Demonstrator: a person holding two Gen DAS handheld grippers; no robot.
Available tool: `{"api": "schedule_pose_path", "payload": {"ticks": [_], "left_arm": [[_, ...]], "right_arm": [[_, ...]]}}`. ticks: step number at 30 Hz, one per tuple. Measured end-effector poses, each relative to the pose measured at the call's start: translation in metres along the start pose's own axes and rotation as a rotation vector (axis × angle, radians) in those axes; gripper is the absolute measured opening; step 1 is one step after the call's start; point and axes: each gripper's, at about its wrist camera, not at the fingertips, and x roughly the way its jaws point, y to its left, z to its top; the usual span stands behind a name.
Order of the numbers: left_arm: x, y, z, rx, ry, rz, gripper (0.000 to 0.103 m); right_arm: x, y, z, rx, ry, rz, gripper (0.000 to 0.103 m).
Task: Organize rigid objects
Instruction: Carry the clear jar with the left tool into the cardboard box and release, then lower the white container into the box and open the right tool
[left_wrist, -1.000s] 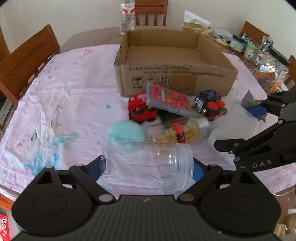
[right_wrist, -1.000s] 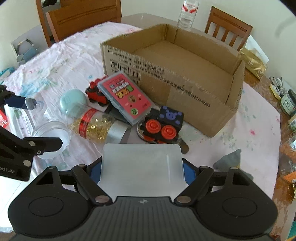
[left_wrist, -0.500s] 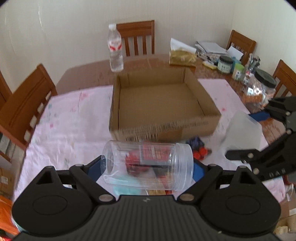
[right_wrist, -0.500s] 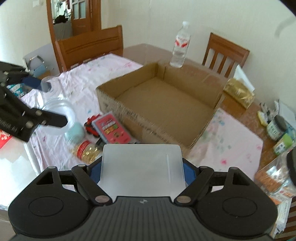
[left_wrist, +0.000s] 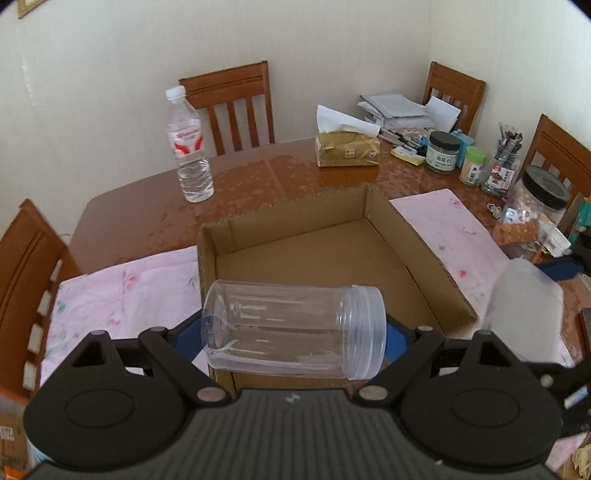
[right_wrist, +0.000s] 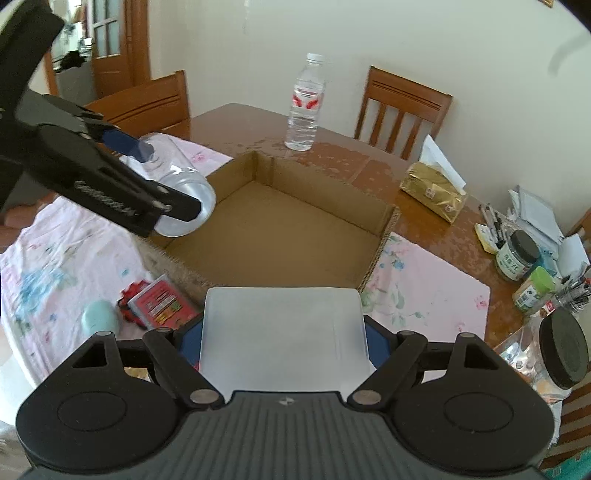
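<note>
Both grippers have risen since the earlier frame and now hang over one empty cardboard box (left_wrist: 325, 254). Left gripper (left_wrist: 293, 330) grasps one clear plastic jar (left_wrist: 291, 328) lying crosswise above the box's near wall. Right gripper (right_wrist: 284, 338) clamps one frosted white container (right_wrist: 284, 339) at the near rim. One water bottle (left_wrist: 189, 147) stands far left; four chairs are counted.

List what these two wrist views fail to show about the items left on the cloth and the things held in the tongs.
- Red toy: right wrist view, mostly hidden under the red card case.
- Items near the cardboard box: left wrist view, hidden by the clear jar and the left tongs.
- Frosted container in the right tongs: its contents, unreadable through the cloudy wall.
- Jar labels at the table's far edge: too small.
</note>
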Motion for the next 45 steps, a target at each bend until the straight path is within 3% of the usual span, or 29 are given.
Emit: {"api": "schedule_pose_path", "payload": {"ticks": [10, 14, 18, 27, 37, 45], "left_arm": [[0.08, 0.029, 0.031, 0.017, 0.061, -0.028, 0.092], [0.099, 0.034, 0.038, 0.036, 0.059, -0.035, 0.092], [0.106, 0.038, 0.04, 0.031, 0.019, 0.006, 0.094], [0.082, 0.061, 0.034, -0.046, -0.025, 0.003, 0.097], [0.035, 0.087, -0.013, -0.188, -0.018, 0.073, 0.098], [0.024, 0.101, -0.048, -0.268, 0.028, 0.142, 0.098]], "right_arm": [[0.031, -0.014, 0.028, 0.101, 0.034, -0.061, 0.086], [0.041, -0.018, 0.037, 0.129, 0.048, -0.086, 0.086], [0.049, -0.02, 0.044, 0.143, 0.061, -0.103, 0.086], [0.066, -0.02, 0.06, 0.151, 0.083, -0.111, 0.086], [0.093, -0.024, 0.084, 0.17, 0.093, -0.081, 0.086], [0.128, -0.036, 0.112, 0.208, 0.085, -0.097, 0.086]]}}
